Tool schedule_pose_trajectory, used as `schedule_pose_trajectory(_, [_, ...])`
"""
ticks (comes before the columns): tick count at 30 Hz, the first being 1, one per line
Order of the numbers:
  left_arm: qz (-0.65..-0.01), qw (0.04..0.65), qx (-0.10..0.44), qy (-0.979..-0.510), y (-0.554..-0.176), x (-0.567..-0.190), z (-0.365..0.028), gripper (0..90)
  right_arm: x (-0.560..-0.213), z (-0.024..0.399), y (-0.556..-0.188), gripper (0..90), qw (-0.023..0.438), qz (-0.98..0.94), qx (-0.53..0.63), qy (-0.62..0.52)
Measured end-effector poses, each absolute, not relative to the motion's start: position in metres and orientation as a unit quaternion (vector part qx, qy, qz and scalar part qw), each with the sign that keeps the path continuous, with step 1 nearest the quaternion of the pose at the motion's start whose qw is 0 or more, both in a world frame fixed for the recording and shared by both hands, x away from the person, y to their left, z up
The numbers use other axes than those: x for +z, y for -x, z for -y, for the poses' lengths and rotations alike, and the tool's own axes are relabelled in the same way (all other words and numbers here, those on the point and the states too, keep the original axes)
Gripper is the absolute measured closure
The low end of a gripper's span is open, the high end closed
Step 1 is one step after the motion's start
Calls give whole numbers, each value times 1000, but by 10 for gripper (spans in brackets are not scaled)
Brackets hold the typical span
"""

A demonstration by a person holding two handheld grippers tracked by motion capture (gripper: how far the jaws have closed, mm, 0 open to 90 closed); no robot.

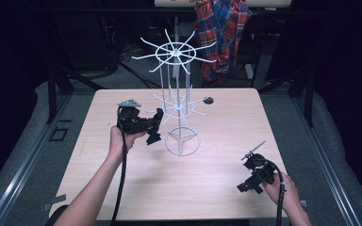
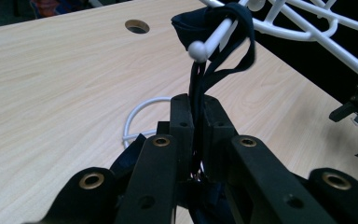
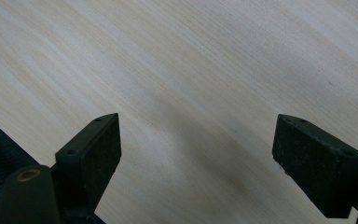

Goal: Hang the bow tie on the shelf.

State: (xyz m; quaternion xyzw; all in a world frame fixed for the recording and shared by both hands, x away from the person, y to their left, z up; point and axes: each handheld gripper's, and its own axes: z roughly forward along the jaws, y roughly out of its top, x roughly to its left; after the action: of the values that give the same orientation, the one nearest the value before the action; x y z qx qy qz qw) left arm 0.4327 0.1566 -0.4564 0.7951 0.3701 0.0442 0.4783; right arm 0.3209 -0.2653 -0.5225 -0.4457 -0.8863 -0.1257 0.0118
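Nearest the high camera, two bare forearms come up from the bottom edge over the pale wooden table, each hand carrying a black gripper with a cable trailing back. Standing on the far half of that table is a white wire rack, the landmark for everything else: a round base ring, a thin centre pole, and two tiers of spokes that end in small balls.

Just left of the rack, level with its lower tier, the left gripper points toward the spokes. In the left gripper view its jaws stand pressed together on a strip of dark cloth. From the clamped jaws the strip runs up to a ball-tipped spoke of the rack, where the cloth loops over and bunches behind the ball. More of the dark fabric hangs below the gripper body. Part of the rack's base ring shows on the wood beyond the jaws.

Well apart from the rack, toward the near right corner of the table, the right gripper sits low over the wood in the person's right hand. The right gripper view shows its two black pads standing wide apart with bare table between them.

Beyond the rack's right side, a round hole is cut in the tabletop. Farther back, behind the table, a plaid shirt in red and blue hangs in the dark.
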Motion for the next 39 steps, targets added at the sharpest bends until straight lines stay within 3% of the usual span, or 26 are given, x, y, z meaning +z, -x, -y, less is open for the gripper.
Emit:
schedule_pose_trajectory(23, [-377, 474, 40, -794, -434, -463, -156, 731, -521, 269, -321, 152, 10, 882, -129, 454])
schedule_pose_trajectory(39, [-404, 458, 53, -790, -432, -461, -171, 493, -519, 270, -321, 152, 4, 882, -130, 452])
